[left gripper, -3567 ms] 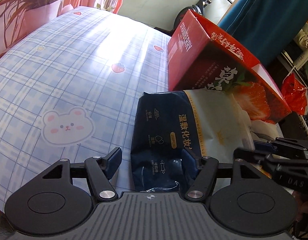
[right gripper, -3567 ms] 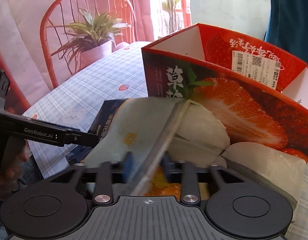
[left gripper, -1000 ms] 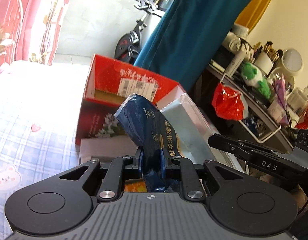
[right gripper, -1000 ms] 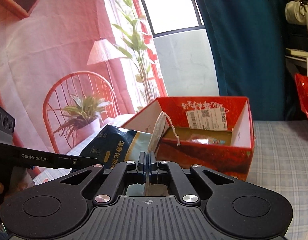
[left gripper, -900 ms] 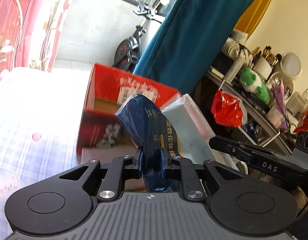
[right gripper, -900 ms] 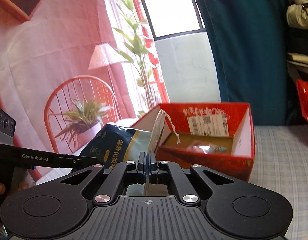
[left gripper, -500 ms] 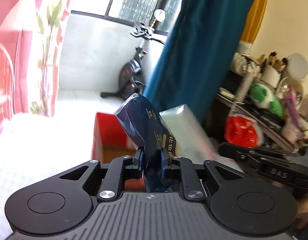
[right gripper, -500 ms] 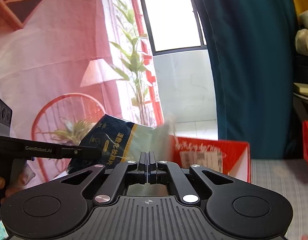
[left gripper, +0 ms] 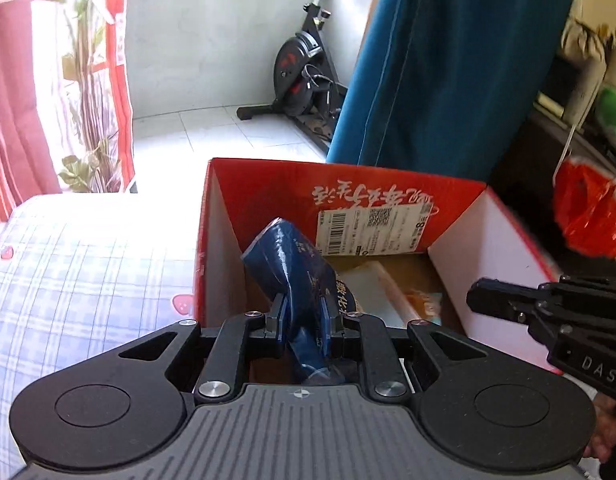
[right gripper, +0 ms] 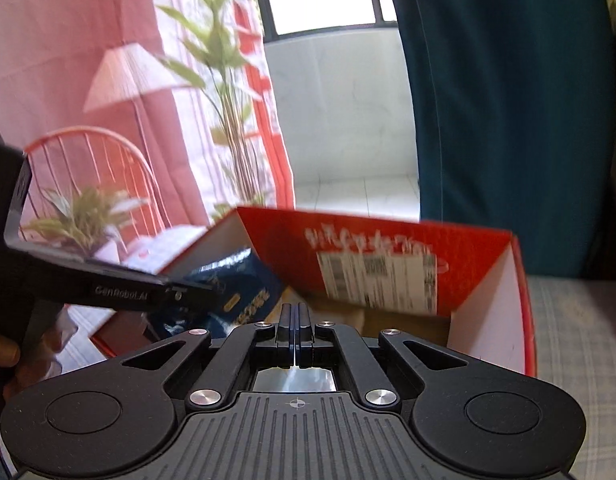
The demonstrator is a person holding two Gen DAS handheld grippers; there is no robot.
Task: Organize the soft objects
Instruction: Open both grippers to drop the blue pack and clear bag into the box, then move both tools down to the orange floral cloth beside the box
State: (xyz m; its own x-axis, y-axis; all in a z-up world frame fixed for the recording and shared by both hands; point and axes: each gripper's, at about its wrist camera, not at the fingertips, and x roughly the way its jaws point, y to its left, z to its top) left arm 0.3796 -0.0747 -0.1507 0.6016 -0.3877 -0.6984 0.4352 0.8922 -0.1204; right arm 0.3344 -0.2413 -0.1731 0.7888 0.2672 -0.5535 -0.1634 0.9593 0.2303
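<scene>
the left gripper has its jaws clenched on the lower end of the dark blue pack, which rises up and ahead of the jaws into the open red box, leaning toward the box's left wall. the right gripper has its jaws pressed together on what looks like a thin clear film edge behind the jaws; what that film belongs to i cannot tell. the likely trouble: both grippers seem to carry one soft bundle, so if 1 lets go before the other the pack could fold and drape over the box wall instead of dropping in. the slick wrapper could also slide out of the left jaws early, or catch the pale packet already lying ahead and right of those jaws. the left view looks down into the box and shows its contents and the checked bench cloth left of the jaws. the right view is blurred, hides the box floor, yet shows the pack beside the near left corner.
</scene>
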